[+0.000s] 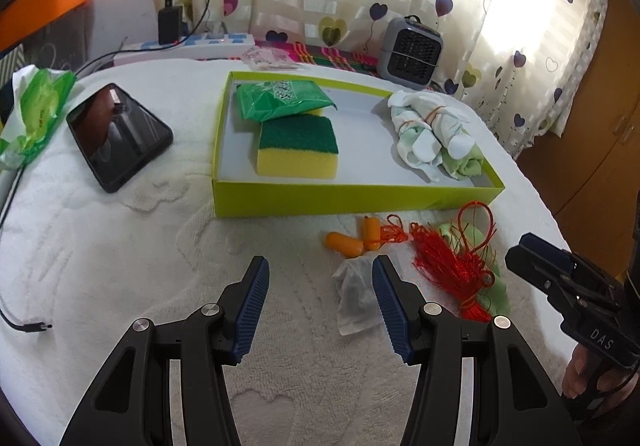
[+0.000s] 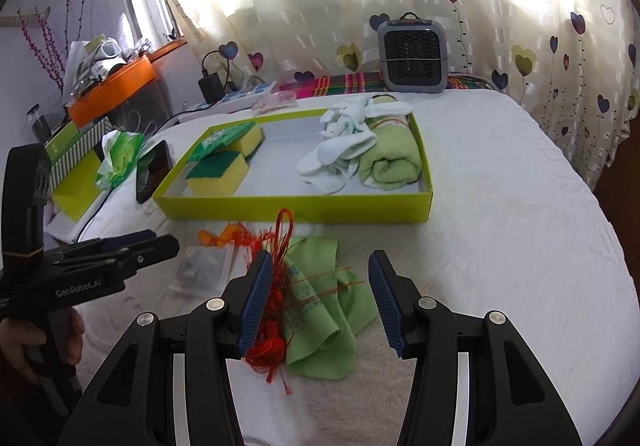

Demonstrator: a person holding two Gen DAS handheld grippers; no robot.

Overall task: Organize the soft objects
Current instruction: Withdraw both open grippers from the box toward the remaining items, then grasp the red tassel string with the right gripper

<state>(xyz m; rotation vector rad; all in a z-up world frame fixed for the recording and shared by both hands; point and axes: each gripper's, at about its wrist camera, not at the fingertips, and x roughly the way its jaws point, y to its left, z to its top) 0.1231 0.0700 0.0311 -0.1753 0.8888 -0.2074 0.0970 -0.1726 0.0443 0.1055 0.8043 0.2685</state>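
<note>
While both tongs [image 1: 320, 310] [image 2: 320, 302] gape wide, red tassel [image 2: 272, 286] overlaps green cloth [image 2: 324, 318].

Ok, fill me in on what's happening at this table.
A person is sorting soft things into the green box. Two sponges, a green packet and rolled cloths already lie inside. In front of the box wait the orange earplugs, a red tassel, a green cloth and a small sachet. The left gripper and right gripper are open, holding nothing; the right straddles the green cloth.
</note>
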